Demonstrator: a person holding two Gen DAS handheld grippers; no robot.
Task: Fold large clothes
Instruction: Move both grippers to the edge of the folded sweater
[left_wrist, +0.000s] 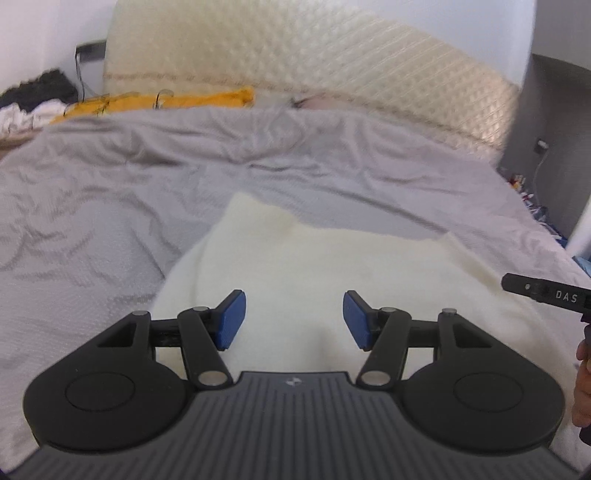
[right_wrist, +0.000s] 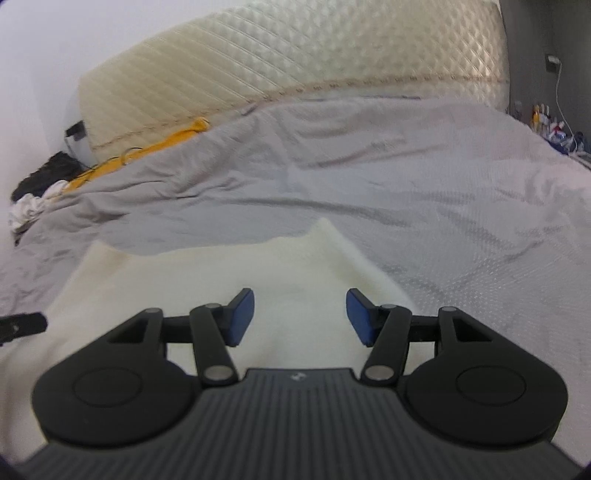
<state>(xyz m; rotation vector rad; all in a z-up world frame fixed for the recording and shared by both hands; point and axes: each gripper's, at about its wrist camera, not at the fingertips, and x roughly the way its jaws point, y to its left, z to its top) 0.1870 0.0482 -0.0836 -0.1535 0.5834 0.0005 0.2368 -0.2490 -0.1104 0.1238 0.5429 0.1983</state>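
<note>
- Two grippers hang over one big white cloth (left_wrist: 332, 266); the cloth lies flat on a grey bed cover (left_wrist: 92, 206), right under and in front of both grippers
- Left gripper (left_wrist: 293, 319): its blue pads (left_wrist: 231, 321) stand apart; nothing is between them; the white cloth shows below the gap
- Right gripper (right_wrist: 300, 318): its blue pads (right_wrist: 242, 319) stand apart too; nothing is pinched; the cloth's far edge, with one raised corner (right_wrist: 325, 225), is just ahead of it
- Off to the far left of both grippers lies a yellow cloth (left_wrist: 166, 101) by the cream headboard (left_wrist: 295, 55); it is well apart from the white one
- The white cloth looks soft, fluffy and floppy; it is likely light, but it will sag and bunch if held in the middle
- Best to pinch it at two corners or along one edge, one gripper on each side, and keep it spread while folding
</note>
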